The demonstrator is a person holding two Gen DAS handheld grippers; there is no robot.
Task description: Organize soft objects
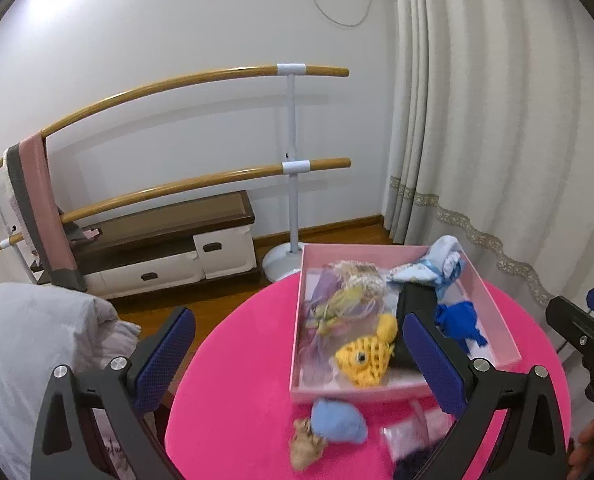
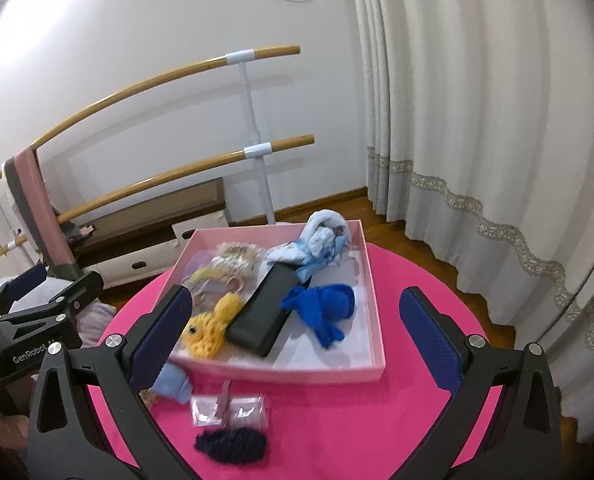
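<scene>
Pink felt covers the round table [image 1: 233, 380] seen from the left wrist, and the left gripper [image 1: 301, 354] hangs above it with its jaws wide apart and nothing between them. A pink box [image 1: 297, 360] sits toward the table's far edge, holding a yellow crocheted fish [image 1: 367, 354], a bag of pale yarn [image 1: 337, 300], a black case [image 1: 413, 304], a blue knit piece [image 1: 457, 320] and light blue cloth [image 1: 437, 260] in its far right corner. Just outside the box's near wall lie a light blue knit ball [image 1: 339, 420] and a tan knit piece [image 1: 307, 444]. From the right wrist, the right gripper [image 2: 297, 336] is likewise spread open and empty over the table. Near the table's front edge lie a small clear bag [image 2: 229, 410] and a dark navy knit piece [image 2: 231, 446], touching each other.
</scene>
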